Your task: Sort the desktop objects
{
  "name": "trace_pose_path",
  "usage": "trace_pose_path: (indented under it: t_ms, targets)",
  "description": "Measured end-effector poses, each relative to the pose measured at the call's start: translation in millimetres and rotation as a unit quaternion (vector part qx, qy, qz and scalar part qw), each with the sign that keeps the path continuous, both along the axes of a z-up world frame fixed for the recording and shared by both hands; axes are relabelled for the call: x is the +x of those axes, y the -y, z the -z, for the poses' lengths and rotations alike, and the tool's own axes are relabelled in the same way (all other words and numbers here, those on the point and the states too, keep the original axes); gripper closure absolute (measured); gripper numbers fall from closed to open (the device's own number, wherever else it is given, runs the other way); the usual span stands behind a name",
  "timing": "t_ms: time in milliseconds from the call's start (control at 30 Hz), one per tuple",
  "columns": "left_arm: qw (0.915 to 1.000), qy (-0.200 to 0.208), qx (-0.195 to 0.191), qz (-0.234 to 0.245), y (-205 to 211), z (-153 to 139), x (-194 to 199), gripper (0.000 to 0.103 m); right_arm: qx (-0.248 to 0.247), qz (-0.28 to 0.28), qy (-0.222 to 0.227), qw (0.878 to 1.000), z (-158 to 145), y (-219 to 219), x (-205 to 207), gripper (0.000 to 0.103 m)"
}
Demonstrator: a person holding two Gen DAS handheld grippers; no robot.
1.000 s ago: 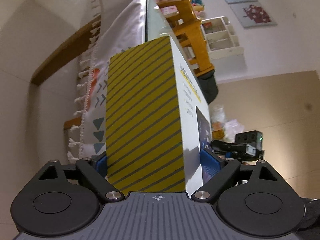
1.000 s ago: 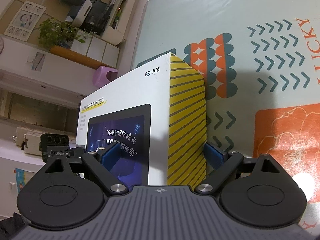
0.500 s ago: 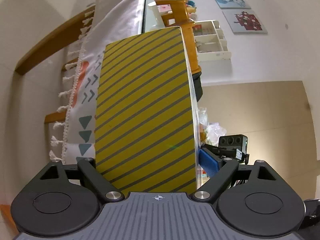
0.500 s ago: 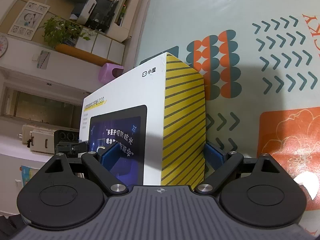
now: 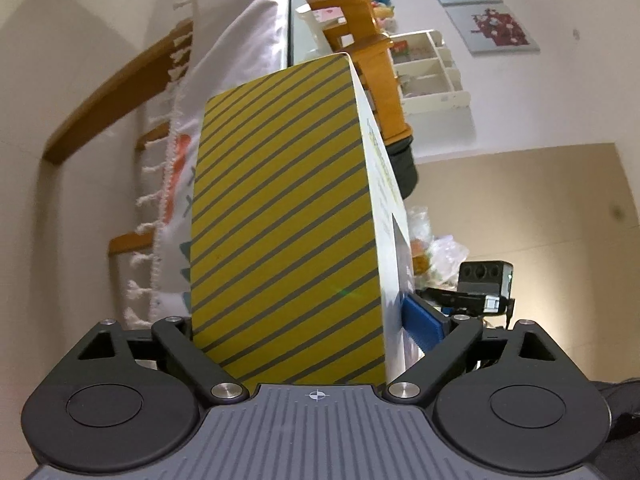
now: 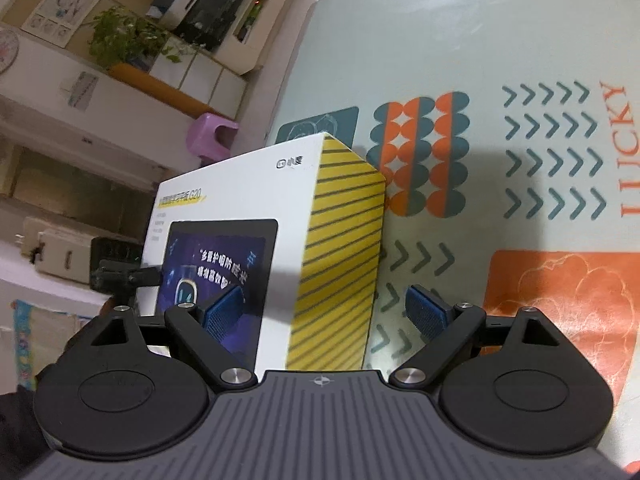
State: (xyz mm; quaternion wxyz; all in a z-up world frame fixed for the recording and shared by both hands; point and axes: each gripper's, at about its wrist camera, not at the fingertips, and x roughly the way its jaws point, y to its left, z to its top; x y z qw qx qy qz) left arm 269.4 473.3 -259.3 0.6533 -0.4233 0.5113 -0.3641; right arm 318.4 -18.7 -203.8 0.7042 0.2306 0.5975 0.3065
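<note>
The box (image 5: 284, 220) appeared to stand on edge on the cloth-covered worktop (image 6: 500, 48), with a gripper at each of its striped ends.

The left gripper (image 5: 304, 320) straddled one end. Its jaws had just been widening with the box between them. One blue pad (image 5: 422, 322) lay right against the white face and the other was hidden behind the box, so whether they pressed could not be told. The right gripper (image 6: 324, 308) had its jaws open around the other end, and its outer pad (image 6: 426, 312) stood clear of the yellow side.

The step in hand looked like setting the box down and letting go. To do that well, both sets of jaws needed to spread evenly and back straight away along the box's length, so that no pad dragged a face. A tall, narrow carton on a soft cloth would likely tip if nudged sideways.

The box was smooth printed cardboard with crisp corners. It had broad, glossy white faces carrying a dark screen picture, and narrow yellow ends crossed by grey diagonal stripes. The pads were ribbed. The cloth beside the box was matt, printed with orange and teal shapes, chevrons and lettering.
</note>
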Motion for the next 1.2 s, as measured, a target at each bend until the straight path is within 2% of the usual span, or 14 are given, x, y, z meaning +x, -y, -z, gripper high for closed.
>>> trace_pose_path:
  t_ms: [133, 267, 467, 667, 933, 1200]
  targets:
    - [0.9999, -0.001, -0.01, -0.001, -3, 3, -1, 0.011, 0.072, 0.017, -0.049, 0.996, 27, 8, 2, 0.0]
    - [0.9994, -0.008, -0.032, 0.0, -8, 13, -1, 0.011, 0.119, 0.035, -0.069, 0.99, 39, 7, 5, 0.0]
    - [0.9981, -0.014, -0.06, -0.004, -11, 24, -2, 0.011, 0.127, 0.013, -0.071, 0.989, 42, -6, 12, 0.0]
    - [0.999, -0.024, -0.036, -0.015, -11, 16, -6, 0.007, 0.116, 0.012, -0.06, 0.991, 39, -9, 17, 0.0]
    - [0.9999, -0.01, 0.002, 0.0, 11, -25, -11, 0.005, 0.128, 0.01, -0.059, 0.99, 27, 15, 0, 0.0]
    - [0.9976, 0.026, 0.06, 0.025, 80, -96, -28, 0.0, 0.144, 0.02, -0.047, 0.988, -14, 73, -35, 0.0]
